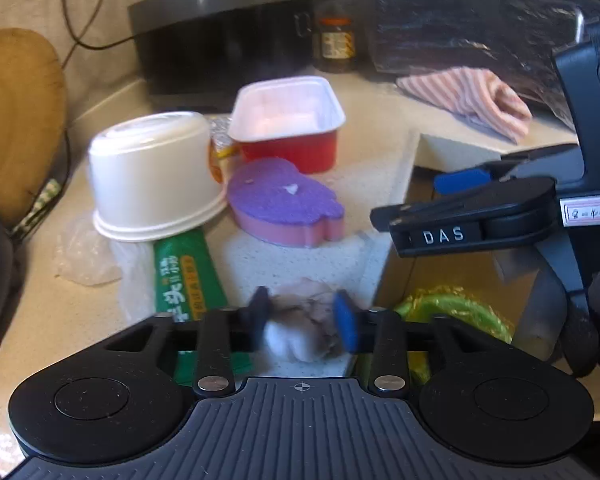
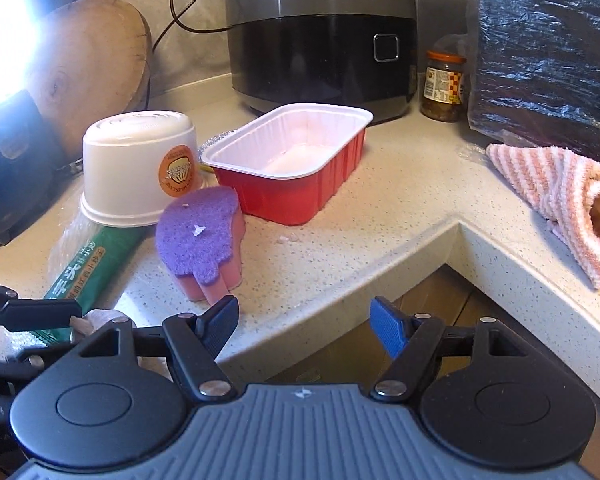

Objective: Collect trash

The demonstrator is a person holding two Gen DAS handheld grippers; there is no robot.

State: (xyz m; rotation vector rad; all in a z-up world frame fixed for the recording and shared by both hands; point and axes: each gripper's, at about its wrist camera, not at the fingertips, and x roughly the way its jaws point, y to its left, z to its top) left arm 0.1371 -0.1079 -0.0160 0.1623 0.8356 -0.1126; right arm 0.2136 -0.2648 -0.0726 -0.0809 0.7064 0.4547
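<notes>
A crumpled white tissue [image 1: 300, 320] sits between the blue pads of my left gripper [image 1: 302, 318], which stands open over the counter's front edge; the picture is blurred there. A green-lined bin [image 1: 456, 312] is on the floor just to the right. Trash on the counter [image 2: 380, 216]: an upturned white bowl [image 1: 152, 176], a red tray [image 1: 288, 120], a green wrapper [image 1: 188, 276] and clear plastic film [image 1: 84, 256]. My right gripper [image 2: 304, 320] hovers open and empty over the counter's notch, and it also shows at the right of the left wrist view [image 1: 412, 200].
A purple and pink sponge [image 2: 200, 236] lies in front of the tray. At the back stand a black rice cooker [image 2: 320, 40], a jar [image 2: 444, 84] and a dark plastic bag [image 2: 548, 52]. A striped towel [image 2: 560, 200] lies right; a wooden board [image 2: 96, 60] leans left.
</notes>
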